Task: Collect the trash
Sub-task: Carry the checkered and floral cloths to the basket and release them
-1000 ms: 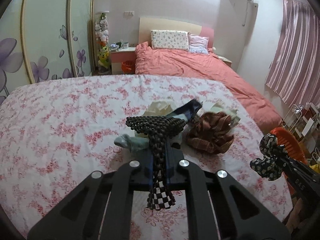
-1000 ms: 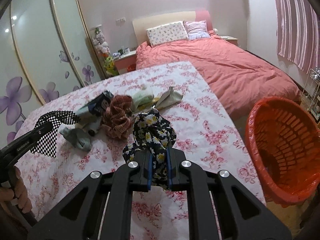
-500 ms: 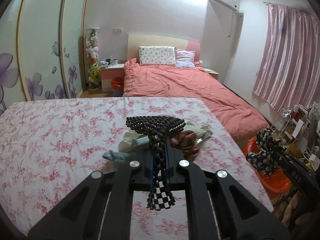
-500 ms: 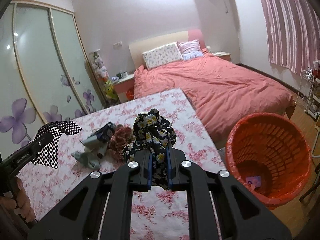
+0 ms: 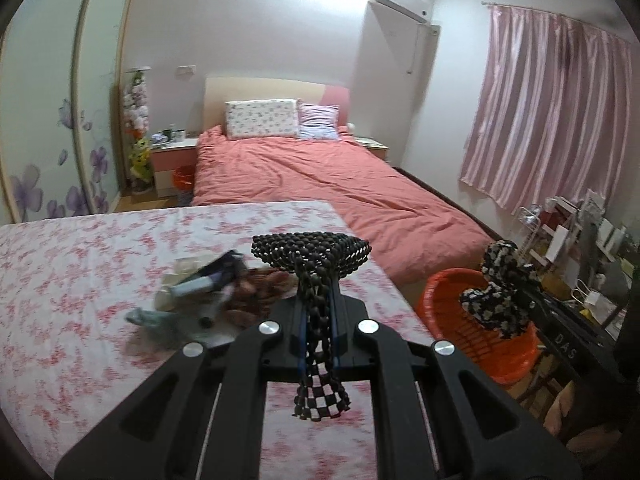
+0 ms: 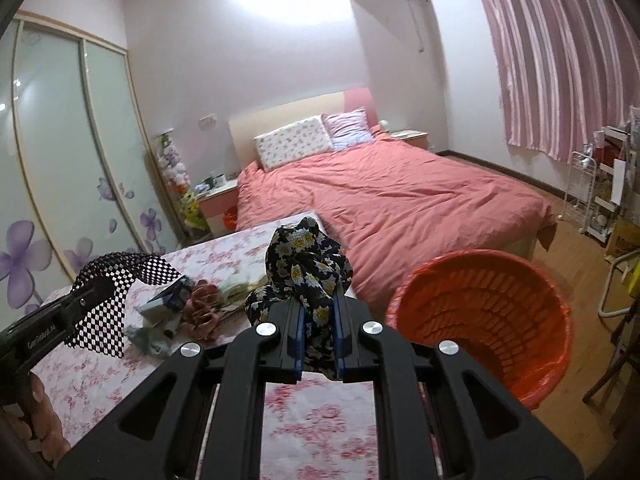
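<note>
Far left, the wardrobe doors (image 6: 60, 152) with purple flowers are standing behind the bench (image 5: 80, 264), which is wearing a pink floral cloth. Left gripper (image 5: 316, 312) is hovering above the bench, its fingers (image 5: 335, 322) pinching a black-and-white checkered mesh cloth (image 5: 310, 252); the cloth is fanning out over the fingertips and hanging down behind them. In the right wrist view the same cloth is draping off the left gripper at the left edge. Just beyond, a small heap of leftover trash (image 5: 208, 292) is lying on the bench: a rust-brown scrunched cloth (image 6: 202, 306), a bluish packet, pale crumpled bits, somewhat blurred. Right of centre, the right gripper (image 6: 318, 328) is clamping a dark floral cloth (image 6: 306, 264) between its blue-padded fingers (image 6: 297, 330), the bundle bunching up above them. It is sitting near the bench's right edge, beside the orange basket (image 6: 480, 320), not over its mouth in its own view. The basket is standing on the wooden floor between the bench and the pink bed (image 6: 400, 200). Far right, pink curtains (image 6: 560, 60) are hanging.
</note>
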A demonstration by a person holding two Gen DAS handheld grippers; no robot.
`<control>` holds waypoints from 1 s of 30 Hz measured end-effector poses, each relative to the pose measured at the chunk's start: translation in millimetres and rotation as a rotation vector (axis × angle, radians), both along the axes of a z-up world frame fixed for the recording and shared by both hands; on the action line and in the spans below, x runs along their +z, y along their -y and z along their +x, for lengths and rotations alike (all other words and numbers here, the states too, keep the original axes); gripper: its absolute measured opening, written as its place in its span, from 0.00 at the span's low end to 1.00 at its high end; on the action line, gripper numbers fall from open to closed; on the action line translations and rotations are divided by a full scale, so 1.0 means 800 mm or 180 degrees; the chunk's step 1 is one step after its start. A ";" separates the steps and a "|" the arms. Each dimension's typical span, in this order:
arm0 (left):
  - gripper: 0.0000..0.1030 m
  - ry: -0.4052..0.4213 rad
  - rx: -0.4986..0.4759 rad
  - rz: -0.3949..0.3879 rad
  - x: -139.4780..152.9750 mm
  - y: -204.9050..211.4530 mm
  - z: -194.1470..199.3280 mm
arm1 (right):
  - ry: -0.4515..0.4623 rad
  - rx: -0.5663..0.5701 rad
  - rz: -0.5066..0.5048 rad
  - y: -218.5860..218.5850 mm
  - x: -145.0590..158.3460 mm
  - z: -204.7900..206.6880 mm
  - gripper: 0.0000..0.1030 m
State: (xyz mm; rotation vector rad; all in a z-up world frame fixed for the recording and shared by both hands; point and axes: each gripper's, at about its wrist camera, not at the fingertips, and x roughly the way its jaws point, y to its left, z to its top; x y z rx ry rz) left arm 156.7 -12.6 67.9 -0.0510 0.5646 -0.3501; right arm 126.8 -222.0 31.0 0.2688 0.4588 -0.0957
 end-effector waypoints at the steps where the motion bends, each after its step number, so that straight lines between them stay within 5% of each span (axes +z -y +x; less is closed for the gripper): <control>1: 0.09 -0.0001 -0.0037 -0.0003 -0.001 0.007 -0.001 | 0.0009 -0.0030 0.0003 0.004 0.000 -0.002 0.11; 26: 0.09 -0.0262 -0.1163 0.0098 -0.058 0.252 0.017 | -0.0038 -0.0779 0.0201 0.153 -0.043 0.003 0.11; 29: 0.10 -0.0361 -0.1243 0.0159 -0.075 0.279 0.031 | -0.0087 -0.0793 0.0243 0.169 -0.052 0.009 0.16; 30: 0.14 -0.0393 -0.1233 0.0185 -0.082 0.287 0.035 | -0.0120 -0.0791 0.0249 0.175 -0.056 0.012 0.26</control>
